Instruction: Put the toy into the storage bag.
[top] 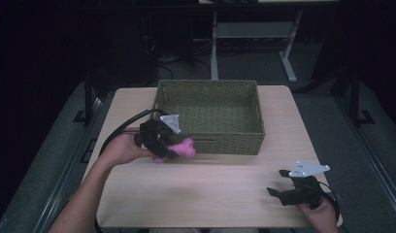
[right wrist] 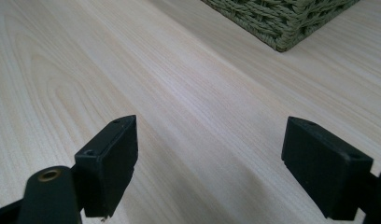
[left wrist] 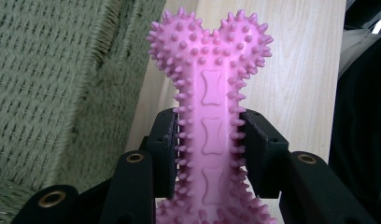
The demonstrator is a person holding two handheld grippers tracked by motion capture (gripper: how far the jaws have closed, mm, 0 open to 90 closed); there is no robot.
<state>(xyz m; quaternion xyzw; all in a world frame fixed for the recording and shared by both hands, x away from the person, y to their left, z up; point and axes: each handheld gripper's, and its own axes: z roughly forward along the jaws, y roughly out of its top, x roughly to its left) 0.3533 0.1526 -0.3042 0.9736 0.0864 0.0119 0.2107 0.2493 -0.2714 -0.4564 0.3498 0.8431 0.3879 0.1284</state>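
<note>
A pink spiky bone-shaped toy (left wrist: 211,100) is clamped by its narrow shaft between the jaws of my left gripper (left wrist: 210,140). In the high view the left gripper (top: 173,149) holds the pink toy (top: 182,147) above the table, just in front of the green woven basket (top: 235,141), near its front left corner. My right gripper (top: 279,182) rests low at the table's front right, held in a hand, its jaws wide apart. The right gripper (right wrist: 212,163) has only bare wood between its pads.
The basket (left wrist: 48,93) stands close on the left in the left gripper view, and its corner (right wrist: 291,23) appears far off in the right gripper view. The light wooden table (top: 206,194) ends at dark floor on all sides. A desk frame (top: 254,34) stands behind.
</note>
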